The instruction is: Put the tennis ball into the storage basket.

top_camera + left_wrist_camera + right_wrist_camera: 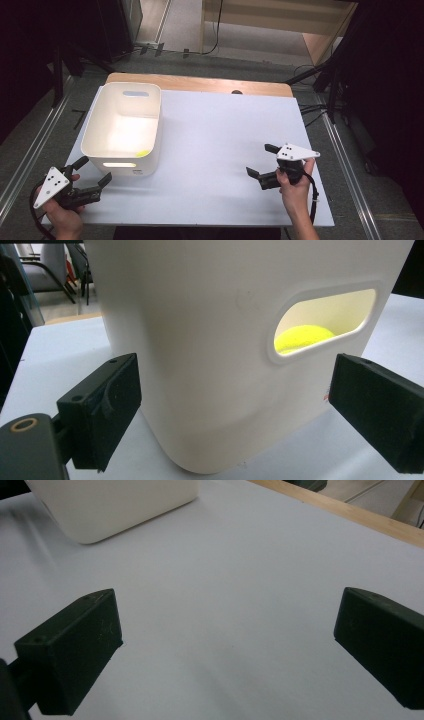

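Looking from the high view: your left gripper (92, 172) sits wide open just beside the bin (122, 127), your right gripper (264, 160) wide open over bare table (215, 150), well apart. Left gripper view: ball (302, 336) already lies inside the bin, seen through the handle slot. Right gripper view: jaws spread, holding nothing. Ball's binned; I'd judge placing done, nothing left visible.

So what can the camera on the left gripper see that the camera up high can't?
The left gripper view looks through the bin's handle slot at a yellow-green ball inside. The high view takes in both grippers, left and right, both hands, and the whole table; of the ball it catches just a yellow sliver. Both show the white bin and the table.
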The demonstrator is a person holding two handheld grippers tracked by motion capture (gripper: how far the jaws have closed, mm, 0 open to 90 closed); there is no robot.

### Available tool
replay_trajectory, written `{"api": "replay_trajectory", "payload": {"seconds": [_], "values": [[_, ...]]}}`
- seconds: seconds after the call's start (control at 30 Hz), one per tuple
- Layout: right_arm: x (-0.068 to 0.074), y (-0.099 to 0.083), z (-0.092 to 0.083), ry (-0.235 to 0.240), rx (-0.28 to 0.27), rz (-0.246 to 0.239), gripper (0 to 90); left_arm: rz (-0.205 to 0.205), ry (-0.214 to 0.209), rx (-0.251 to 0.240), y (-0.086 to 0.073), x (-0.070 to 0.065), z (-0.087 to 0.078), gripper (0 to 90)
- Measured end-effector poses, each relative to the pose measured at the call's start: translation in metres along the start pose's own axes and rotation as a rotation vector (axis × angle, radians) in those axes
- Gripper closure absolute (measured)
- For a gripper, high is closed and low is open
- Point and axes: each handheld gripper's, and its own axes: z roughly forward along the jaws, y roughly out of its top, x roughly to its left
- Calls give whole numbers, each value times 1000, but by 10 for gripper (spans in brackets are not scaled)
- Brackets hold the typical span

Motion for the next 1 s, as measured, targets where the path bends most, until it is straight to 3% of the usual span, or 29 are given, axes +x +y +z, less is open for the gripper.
{"api": "replay_trajectory", "payload": {"seconds": [0.53, 1.0], "values": [[-17, -38, -29, -65, -60, 68, 0, 1, 6, 1, 0, 0, 0, 72], [-30, -68, -44, -110, -88, 114, 0, 3, 4, 1, 0, 0, 0, 72]]}}
